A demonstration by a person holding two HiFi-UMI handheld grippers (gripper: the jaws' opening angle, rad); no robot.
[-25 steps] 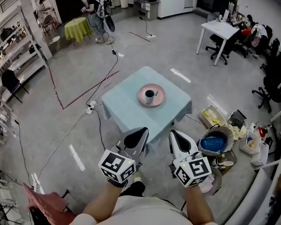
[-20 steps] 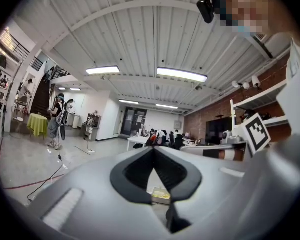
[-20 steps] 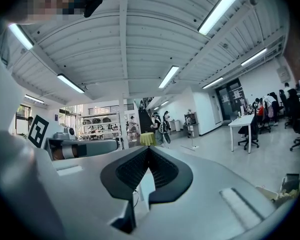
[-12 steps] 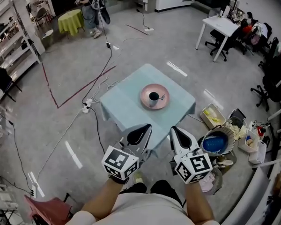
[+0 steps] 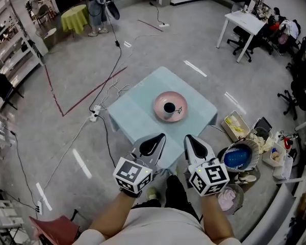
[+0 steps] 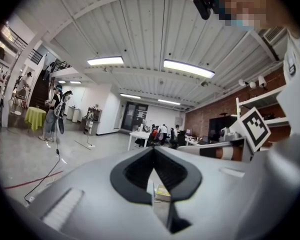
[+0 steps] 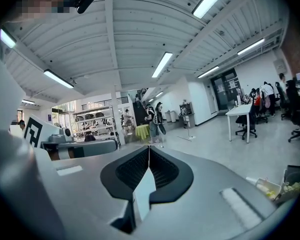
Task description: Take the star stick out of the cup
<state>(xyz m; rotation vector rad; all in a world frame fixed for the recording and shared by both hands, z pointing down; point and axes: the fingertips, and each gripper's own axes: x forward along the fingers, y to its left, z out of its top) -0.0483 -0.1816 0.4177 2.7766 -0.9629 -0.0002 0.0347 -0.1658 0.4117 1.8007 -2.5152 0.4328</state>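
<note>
At the middle of the head view stands a small table [image 5: 133, 114] under a pale blue cloth. On it is a pink plate [image 5: 158, 102] with a dark cup [image 5: 169, 108] upright in its middle. A thin, pale thing on the plate just right of the cup may be the star stick [image 5: 179, 109] — it is too small to tell whether it leans out of the cup. Both tools are held low and close to the body, well short of the table. The left gripper [image 5: 151, 146] and the right gripper [image 5: 196, 148] are side by side, neither touching anything.

Left gripper view: the jaws meet at their tips with nothing between them, and they aim out across the room, not down at the cup.

Right gripper view: the same — jaws pressed together and empty, with the table out of sight.

The task looks not yet begun. I judge two risks. A closed gripper arriving at the cup could knock it over, so one gripper must open first. And a thin stick pulled sideways, with the cup unbraced, could drag or tip the cup on the smooth plate.
</note>
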